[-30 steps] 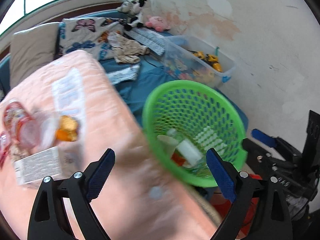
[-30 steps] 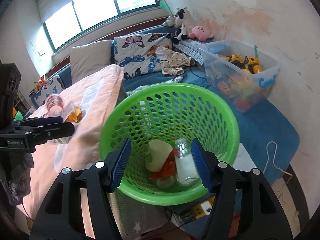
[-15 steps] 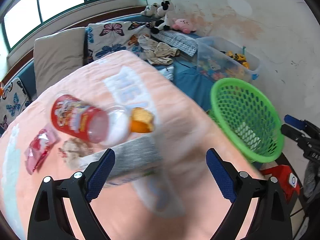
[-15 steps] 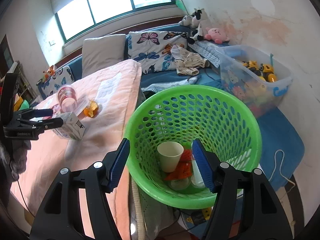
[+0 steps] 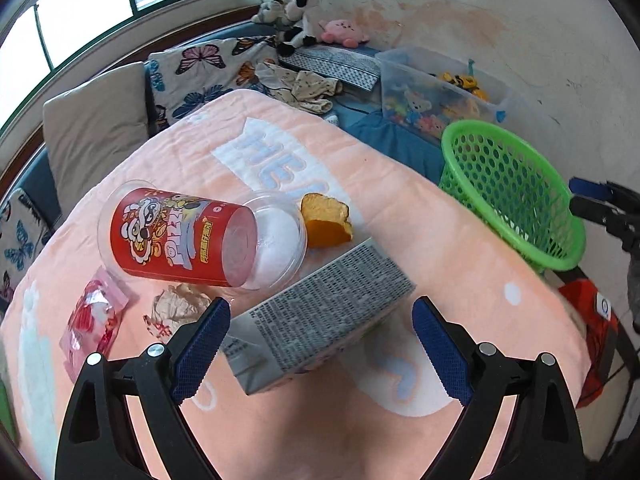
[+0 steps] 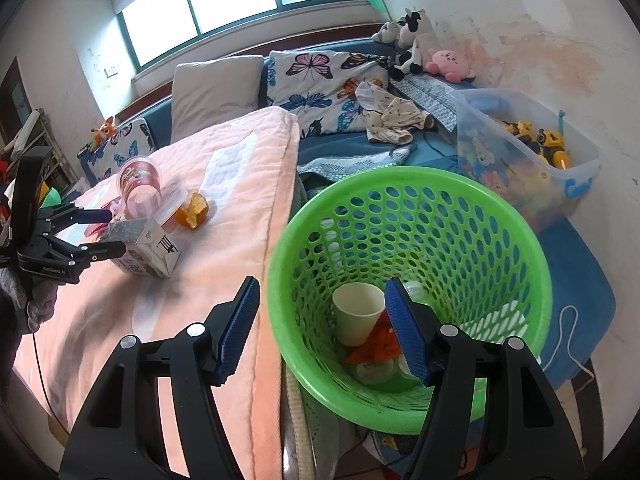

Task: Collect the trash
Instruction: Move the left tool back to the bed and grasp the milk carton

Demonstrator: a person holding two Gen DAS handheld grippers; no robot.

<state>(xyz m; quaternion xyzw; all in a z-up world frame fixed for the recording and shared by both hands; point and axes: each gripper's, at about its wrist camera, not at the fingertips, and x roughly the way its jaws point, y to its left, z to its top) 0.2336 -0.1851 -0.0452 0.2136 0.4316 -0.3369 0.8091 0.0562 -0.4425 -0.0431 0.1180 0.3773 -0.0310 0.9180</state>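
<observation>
A grey printed milk carton point(image 5: 320, 312) lies on the pink blanket point(image 5: 460, 248). My left gripper point(image 5: 318, 348) is open, and the carton's near end sits between its pads without being pressed. Behind the carton lie a red cup with a clear lid point(image 5: 180, 236), an orange peel point(image 5: 324, 220), crumpled paper point(image 5: 180, 306) and a pink wrapper point(image 5: 94, 320). The green basket point(image 6: 400, 178) stands beside the bed and holds a paper cup point(image 6: 358, 312) and an orange wrapper point(image 6: 372, 348). My right gripper point(image 6: 322, 330) hovers open over the basket's near rim, gripping nothing.
A clear box of toys point(image 6: 528, 148) stands against the wall behind the basket. Pillows point(image 6: 216, 92), clothes and plush toys point(image 6: 444, 62) lie on the blue mattress. A white cord point(image 6: 568, 336) trails on the floor at the right.
My left gripper has swung away from the basket across the blanket and now frames the carton. My right gripper has drifted left, so the basket sits further right in its view.
</observation>
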